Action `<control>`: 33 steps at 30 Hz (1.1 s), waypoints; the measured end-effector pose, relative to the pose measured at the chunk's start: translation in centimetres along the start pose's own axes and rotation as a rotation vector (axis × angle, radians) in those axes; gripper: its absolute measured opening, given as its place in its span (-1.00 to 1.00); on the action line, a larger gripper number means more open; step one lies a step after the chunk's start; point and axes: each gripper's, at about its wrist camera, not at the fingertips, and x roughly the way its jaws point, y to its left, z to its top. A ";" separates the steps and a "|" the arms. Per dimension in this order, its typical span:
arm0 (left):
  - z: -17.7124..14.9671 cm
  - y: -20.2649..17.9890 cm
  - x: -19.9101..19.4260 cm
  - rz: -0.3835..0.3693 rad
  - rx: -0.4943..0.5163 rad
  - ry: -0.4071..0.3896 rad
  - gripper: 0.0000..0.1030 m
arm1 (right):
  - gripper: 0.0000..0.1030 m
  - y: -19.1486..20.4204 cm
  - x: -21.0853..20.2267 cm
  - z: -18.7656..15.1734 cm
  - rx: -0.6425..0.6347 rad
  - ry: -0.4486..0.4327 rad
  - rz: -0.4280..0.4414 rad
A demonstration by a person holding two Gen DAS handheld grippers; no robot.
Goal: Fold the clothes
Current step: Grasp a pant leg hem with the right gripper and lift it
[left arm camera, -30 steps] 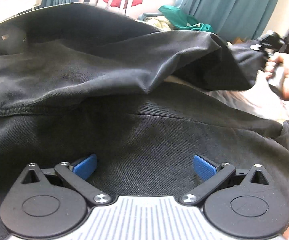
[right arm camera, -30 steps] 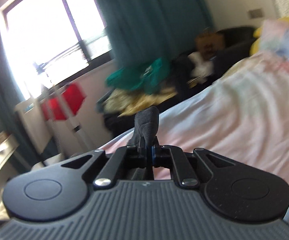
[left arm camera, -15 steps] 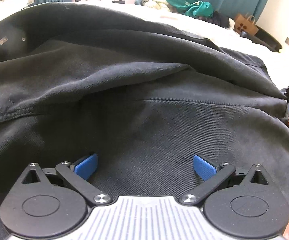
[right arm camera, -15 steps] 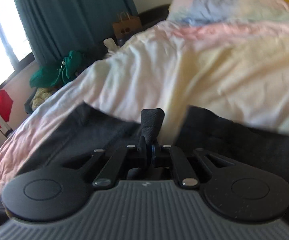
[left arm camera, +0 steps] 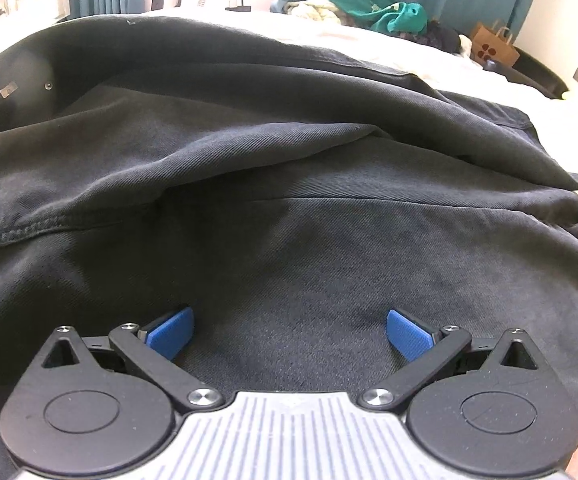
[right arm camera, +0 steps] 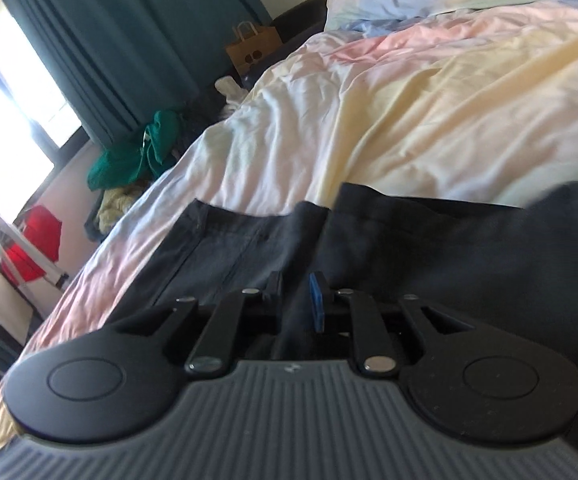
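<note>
Over on the left, the left gripper (left arm camera: 289,332) hangs low over the black garment (left arm camera: 289,208), blue pads (left arm camera: 171,332) spread wide apart with nothing between them, only dark cloth lying underneath. That garment is spread across the bed (right arm camera: 429,112), and one layer is already doubled over: a fold edge runs across the middle of the left wrist view, with a stitched hem at its left end and a drawstring tip poking out at the left edge. Across to the right, the right gripper (right arm camera: 297,300) sits down at the garment's edge toward the bed's pale sheets, and its jaws have just been opening; a strip of the black cloth runs between them, but the pads look parted rather than pinching, so I read this as the release of the carried edge. So one fold looks laid, not yet smoothed, ridges showing in the top layer. Judging by the broad spread left, more folds are needed before it's a tidy bundle. Beyond the bed's far edge, a green heap (right arm camera: 137,152) waits by the curtains.
</note>
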 end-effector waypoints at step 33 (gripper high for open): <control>-7.2 14.5 -16.2 0.013 -0.569 -0.199 0.99 | 0.55 -8.6 -13.0 -2.8 0.360 0.109 -0.056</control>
